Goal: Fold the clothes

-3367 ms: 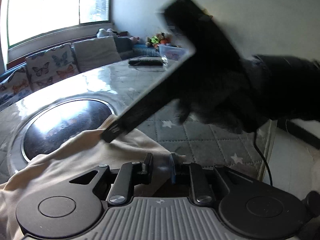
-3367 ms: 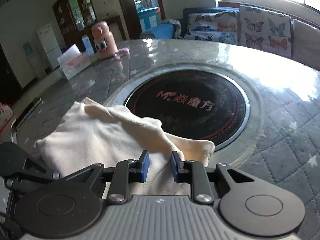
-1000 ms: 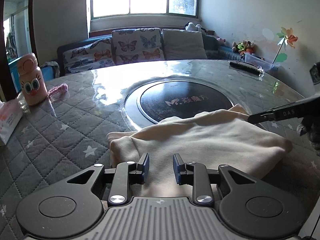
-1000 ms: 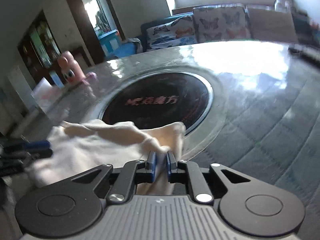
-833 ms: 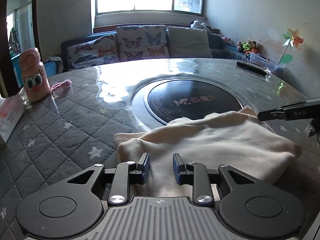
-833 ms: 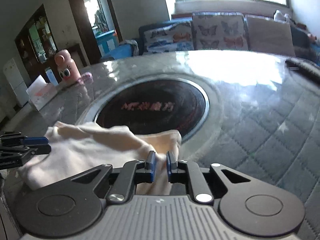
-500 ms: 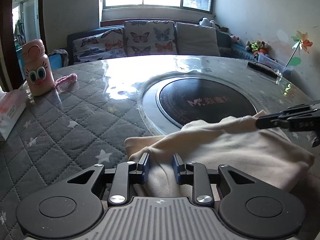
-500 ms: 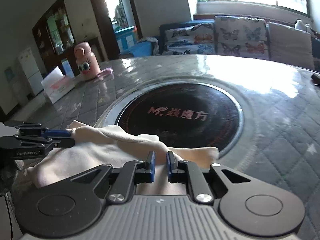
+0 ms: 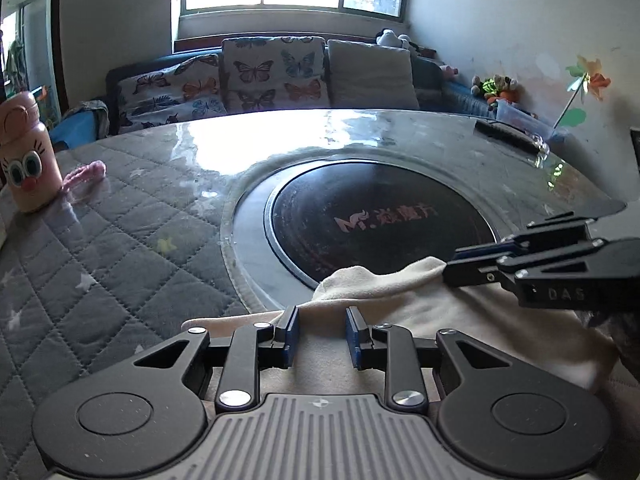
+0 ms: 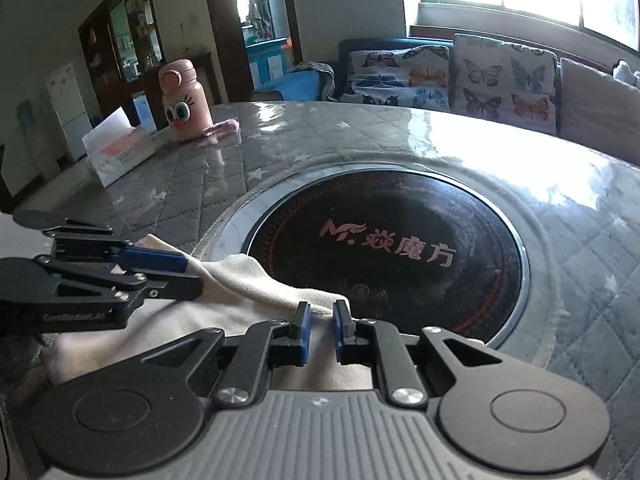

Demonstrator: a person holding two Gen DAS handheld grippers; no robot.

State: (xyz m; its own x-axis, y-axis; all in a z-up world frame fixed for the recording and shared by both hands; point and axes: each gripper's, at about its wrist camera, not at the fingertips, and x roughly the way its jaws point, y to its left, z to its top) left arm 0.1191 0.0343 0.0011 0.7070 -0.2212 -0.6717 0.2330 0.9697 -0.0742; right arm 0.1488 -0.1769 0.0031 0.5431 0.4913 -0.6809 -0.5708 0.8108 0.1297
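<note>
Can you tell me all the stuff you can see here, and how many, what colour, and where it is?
cloth: one, cream, on the table's near edge, partly over the cooktop rim
cooktop: one, black round glass with a silver ring, set in the table's middle
table: one, round, grey quilted cover with stars under a shiny clear sheet
bottle: one, pink with cartoon eyes, far left on the table
tissue box: one, white and pink, beside the bottle
pink fluffy thing: one, by the bottle
butterfly cushions: several, white with coloured butterflies, on the sofa behind
pinwheel: one, orange and green, by the right wall
left gripper: one, black with blue pads, over the cloth
right gripper: one, black with blue pads, gripping the cloth
</note>
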